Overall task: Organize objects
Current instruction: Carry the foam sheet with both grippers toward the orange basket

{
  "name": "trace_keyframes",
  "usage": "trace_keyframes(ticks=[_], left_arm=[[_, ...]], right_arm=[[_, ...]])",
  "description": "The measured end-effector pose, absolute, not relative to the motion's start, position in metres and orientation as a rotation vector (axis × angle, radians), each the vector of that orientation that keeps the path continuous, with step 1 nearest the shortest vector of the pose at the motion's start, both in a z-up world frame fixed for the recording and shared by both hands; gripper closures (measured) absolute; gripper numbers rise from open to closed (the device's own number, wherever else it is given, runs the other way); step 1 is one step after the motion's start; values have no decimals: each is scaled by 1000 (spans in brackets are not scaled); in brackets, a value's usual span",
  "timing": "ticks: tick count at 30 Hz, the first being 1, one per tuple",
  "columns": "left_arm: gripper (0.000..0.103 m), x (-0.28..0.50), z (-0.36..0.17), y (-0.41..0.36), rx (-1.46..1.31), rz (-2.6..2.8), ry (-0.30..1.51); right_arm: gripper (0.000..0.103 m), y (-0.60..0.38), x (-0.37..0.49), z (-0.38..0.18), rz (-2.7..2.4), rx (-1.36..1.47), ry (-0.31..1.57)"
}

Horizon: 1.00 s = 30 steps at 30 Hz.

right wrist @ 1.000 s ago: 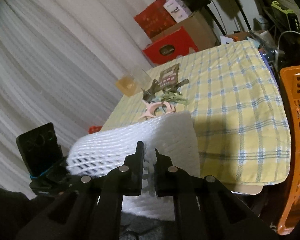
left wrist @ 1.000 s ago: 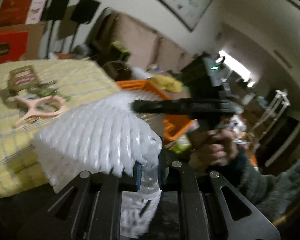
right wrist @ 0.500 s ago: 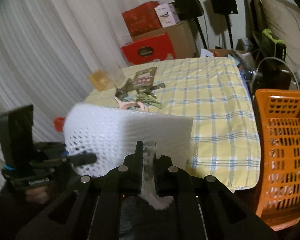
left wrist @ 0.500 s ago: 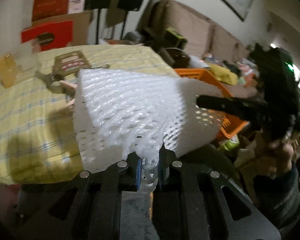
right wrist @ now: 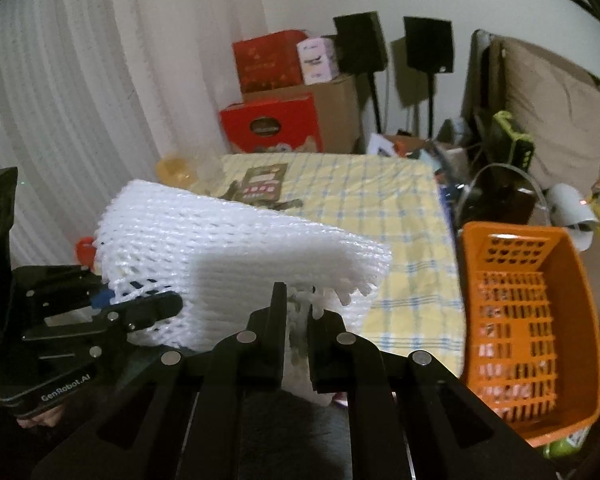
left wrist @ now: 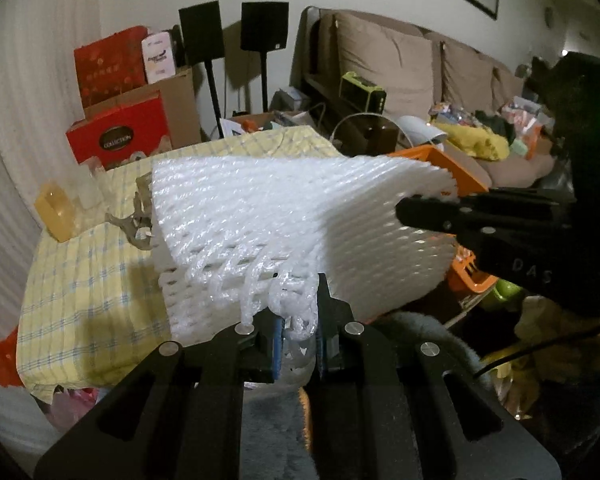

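Both tongs are clamped tight on one white foam net sheet (left wrist: 284,216)! The left gripper (left wrist: 296,320) pinches its near edge; the right gripper (right wrist: 298,308) nips the opposite edge, sheet stretched between them above the yellow checked table (right wrist: 400,208).

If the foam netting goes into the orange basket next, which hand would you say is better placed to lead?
Probably the right. Both grippers clamp the foam netting, but the right gripper holds the edge nearest the orange basket; the left gripper holds the far edge.
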<state>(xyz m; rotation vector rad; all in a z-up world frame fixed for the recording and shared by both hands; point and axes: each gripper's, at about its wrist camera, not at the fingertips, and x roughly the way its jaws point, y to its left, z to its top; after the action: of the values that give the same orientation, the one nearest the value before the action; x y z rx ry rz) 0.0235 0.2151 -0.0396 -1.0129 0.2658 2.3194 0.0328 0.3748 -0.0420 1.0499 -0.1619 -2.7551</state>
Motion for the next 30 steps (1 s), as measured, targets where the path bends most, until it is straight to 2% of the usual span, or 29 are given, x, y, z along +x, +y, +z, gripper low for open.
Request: trace_keyframes(ticks=[10,15,21,30], left_arm=[[91,31,-16,220,-968,2353,280],[91,33,-13,224,-995,2335,199],[91,56,-8,245,-909,2315,315],[91,81,3,257,-867,2292,276]], right_arm=[[94,374,53,-16,-2842,1017,-138],[94,376,73,-8,-2894,1009,-125],[94,389,103,1,-2977,985,-132],[94,398,146,12,-3034,941,-153]])
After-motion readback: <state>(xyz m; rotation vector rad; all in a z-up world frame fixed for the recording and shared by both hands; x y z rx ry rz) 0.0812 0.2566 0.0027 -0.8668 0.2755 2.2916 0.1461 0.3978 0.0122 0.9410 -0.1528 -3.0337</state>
